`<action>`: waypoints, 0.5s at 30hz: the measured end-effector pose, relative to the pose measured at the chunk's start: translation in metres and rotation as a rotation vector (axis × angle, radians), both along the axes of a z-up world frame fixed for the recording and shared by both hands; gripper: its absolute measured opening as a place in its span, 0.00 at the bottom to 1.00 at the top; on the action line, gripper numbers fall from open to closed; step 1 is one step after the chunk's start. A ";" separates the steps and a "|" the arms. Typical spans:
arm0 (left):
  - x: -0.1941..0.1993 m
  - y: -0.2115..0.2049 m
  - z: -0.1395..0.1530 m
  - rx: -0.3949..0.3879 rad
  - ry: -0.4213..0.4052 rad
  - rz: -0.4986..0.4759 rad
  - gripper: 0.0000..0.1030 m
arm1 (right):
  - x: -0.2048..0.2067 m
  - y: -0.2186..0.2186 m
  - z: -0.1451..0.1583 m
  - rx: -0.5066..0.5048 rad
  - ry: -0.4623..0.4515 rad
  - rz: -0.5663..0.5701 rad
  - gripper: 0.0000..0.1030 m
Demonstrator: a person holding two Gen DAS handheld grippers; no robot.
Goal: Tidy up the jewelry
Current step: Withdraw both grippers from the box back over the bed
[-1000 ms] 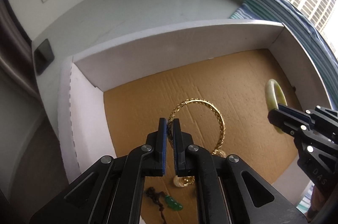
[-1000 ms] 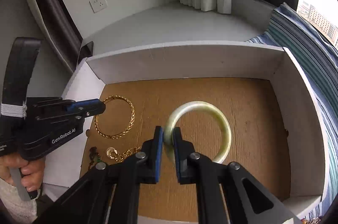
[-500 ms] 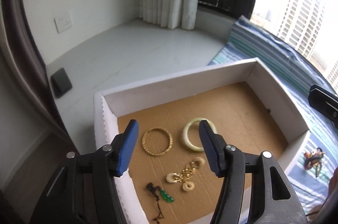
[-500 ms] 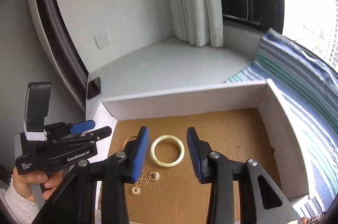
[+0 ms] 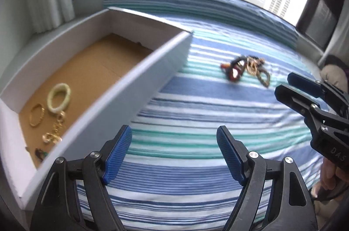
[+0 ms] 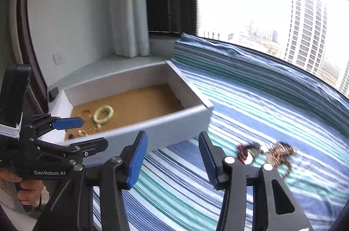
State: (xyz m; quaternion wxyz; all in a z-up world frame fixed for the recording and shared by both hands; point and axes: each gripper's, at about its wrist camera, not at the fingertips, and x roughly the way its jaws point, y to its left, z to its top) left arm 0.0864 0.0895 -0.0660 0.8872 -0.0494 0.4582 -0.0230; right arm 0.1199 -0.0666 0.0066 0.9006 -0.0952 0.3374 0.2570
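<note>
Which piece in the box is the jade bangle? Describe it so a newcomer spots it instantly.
Find the white-walled box with a brown cardboard floor, beside the striped cloth. At its near-left end lies a cluster of jewelry. The jade bangle is the thick, smooth, pale green ring; the gold bracelet beside it is thin.

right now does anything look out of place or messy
Yes. A tangled clump of jewelry lies loose on the striped cloth, outside the box, while the jade bangle, gold bangle and other pieces lie inside it. Motion blur hides the clump's details.
</note>
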 end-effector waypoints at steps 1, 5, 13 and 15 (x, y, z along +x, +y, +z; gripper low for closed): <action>0.000 -0.016 -0.012 0.008 0.027 -0.029 0.79 | -0.005 -0.018 -0.012 -0.023 0.009 -0.045 0.48; -0.001 -0.062 -0.053 0.021 0.128 -0.128 0.79 | -0.027 -0.081 -0.060 -0.099 0.081 -0.205 0.48; -0.012 -0.098 -0.077 0.058 0.189 -0.198 0.79 | -0.047 -0.147 -0.110 -0.033 0.252 -0.353 0.48; -0.011 -0.100 -0.077 0.069 0.184 -0.201 0.79 | -0.045 -0.149 -0.112 -0.014 0.263 -0.355 0.48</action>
